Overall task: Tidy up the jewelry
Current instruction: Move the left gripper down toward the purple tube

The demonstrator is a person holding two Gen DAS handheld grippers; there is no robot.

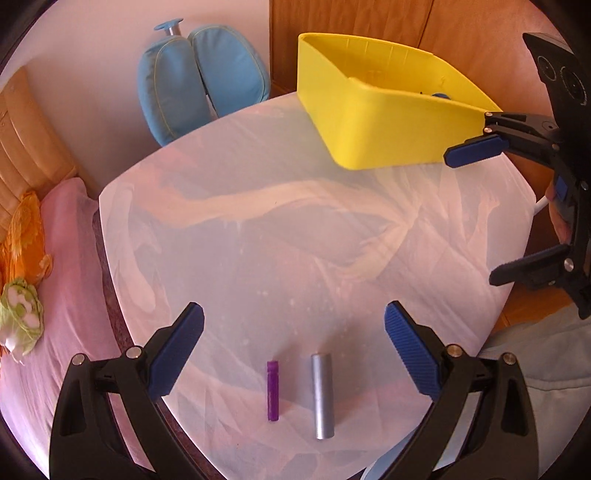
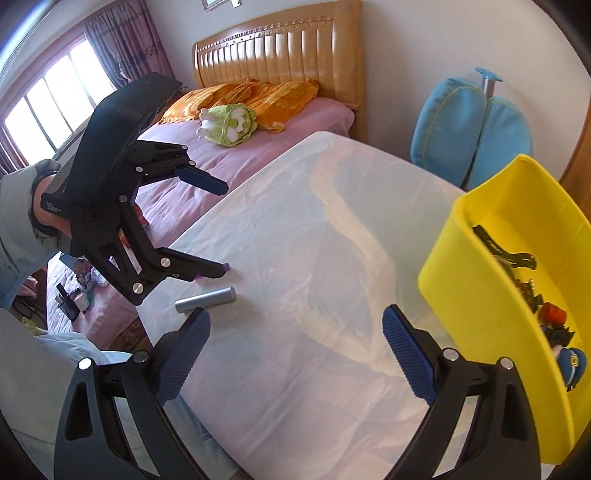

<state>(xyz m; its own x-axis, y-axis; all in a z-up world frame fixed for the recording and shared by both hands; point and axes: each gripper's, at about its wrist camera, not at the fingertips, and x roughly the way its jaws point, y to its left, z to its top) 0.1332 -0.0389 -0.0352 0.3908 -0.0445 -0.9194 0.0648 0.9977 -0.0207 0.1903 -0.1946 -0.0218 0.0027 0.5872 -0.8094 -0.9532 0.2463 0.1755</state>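
Observation:
A small purple tube (image 1: 272, 390) and a grey metal cylinder (image 1: 322, 396) lie side by side on the white table (image 1: 295, 229), just in front of my open, empty left gripper (image 1: 293, 350). In the right wrist view the cylinder (image 2: 205, 300) lies below the left gripper (image 2: 210, 229), which hides most of the purple tube (image 2: 226, 266). My right gripper (image 2: 295, 354) is open and empty, above the table beside the yellow bin (image 2: 480, 306); it also shows in the left wrist view (image 1: 476, 214). The yellow bin (image 1: 373, 122) holds several small accessories (image 2: 550, 317).
A bed with a pink sheet (image 2: 229, 162), orange pillows (image 2: 243, 96) and a green plush toy (image 2: 227, 127) lies beyond the table's left side. A blue padded chair (image 1: 199, 77) stands at the far edge. A wooden wardrobe (image 1: 369, 18) is behind the bin.

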